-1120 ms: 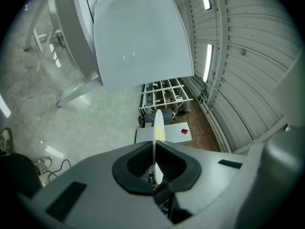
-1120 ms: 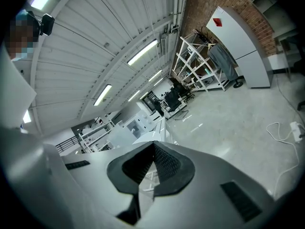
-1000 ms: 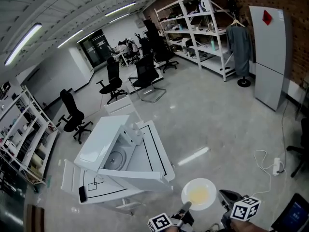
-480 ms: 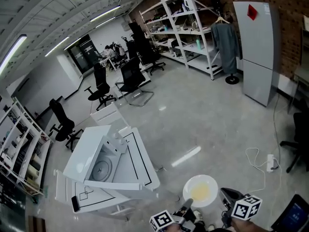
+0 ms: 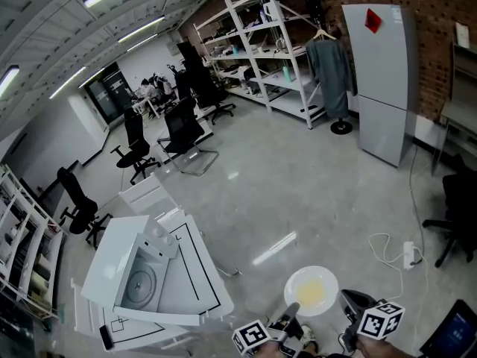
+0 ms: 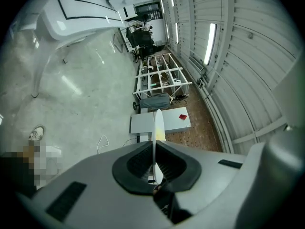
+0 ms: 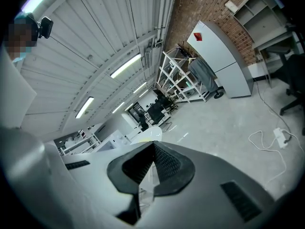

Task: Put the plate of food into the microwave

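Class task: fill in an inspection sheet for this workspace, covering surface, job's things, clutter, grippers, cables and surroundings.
Surface: white table with black outlines, bearing the microwave.
Job's things: plate of yellow food, held above the floor; microwave with its door open and its turntable showing.
Clutter: small dark object at the table's edge.
Grippers: left gripper and right gripper each shut on the plate's rim.
Cables: white cable and power strip on the floor.
Surroundings: refrigerator, shelving, office chairs.

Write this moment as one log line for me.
left gripper: shut on plate | right gripper: shut on plate | plate: over floor | microwave: open, not reached
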### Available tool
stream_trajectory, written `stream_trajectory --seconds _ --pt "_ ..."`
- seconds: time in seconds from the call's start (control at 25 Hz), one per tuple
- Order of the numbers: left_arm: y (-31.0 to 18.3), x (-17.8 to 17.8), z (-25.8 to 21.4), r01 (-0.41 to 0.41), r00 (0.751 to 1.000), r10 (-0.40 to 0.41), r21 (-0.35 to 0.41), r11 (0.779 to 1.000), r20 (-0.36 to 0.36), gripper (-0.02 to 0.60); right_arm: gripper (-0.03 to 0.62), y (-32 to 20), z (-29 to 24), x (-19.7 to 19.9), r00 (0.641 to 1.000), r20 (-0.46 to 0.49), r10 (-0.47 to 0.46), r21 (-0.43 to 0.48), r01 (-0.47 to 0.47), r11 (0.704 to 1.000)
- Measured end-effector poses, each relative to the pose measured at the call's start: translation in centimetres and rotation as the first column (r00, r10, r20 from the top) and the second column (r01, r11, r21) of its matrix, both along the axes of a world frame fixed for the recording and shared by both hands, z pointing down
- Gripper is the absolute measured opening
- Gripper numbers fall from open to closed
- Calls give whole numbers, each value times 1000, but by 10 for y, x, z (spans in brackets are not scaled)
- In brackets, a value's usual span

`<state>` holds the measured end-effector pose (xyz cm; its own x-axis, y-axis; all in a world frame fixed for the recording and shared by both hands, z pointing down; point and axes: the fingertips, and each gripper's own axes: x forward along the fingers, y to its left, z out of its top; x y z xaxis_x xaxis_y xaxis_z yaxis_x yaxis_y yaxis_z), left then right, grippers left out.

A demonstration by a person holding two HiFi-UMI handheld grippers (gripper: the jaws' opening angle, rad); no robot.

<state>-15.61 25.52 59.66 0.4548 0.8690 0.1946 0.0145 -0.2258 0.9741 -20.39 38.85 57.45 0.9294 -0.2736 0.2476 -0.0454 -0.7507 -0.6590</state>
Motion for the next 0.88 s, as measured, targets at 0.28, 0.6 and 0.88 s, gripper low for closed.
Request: stream_trajectory --seconds 0.28,0.6,0.88 --pt "13 56 -3 -11 1000 11 -8 1000 -14 17 0 12 -5 51 1000 -8 12 -13 -12 1000" --pt "10 112 -8 32 999 -33 -31 999 -23 17 0 9 -15 110 1000 -10 -25 -46 24 999" --pt "-9 142 -12 88 995 -89 -24 996 -33 17 0 -8 -19 158 997 -15 -75 -46 75 996"
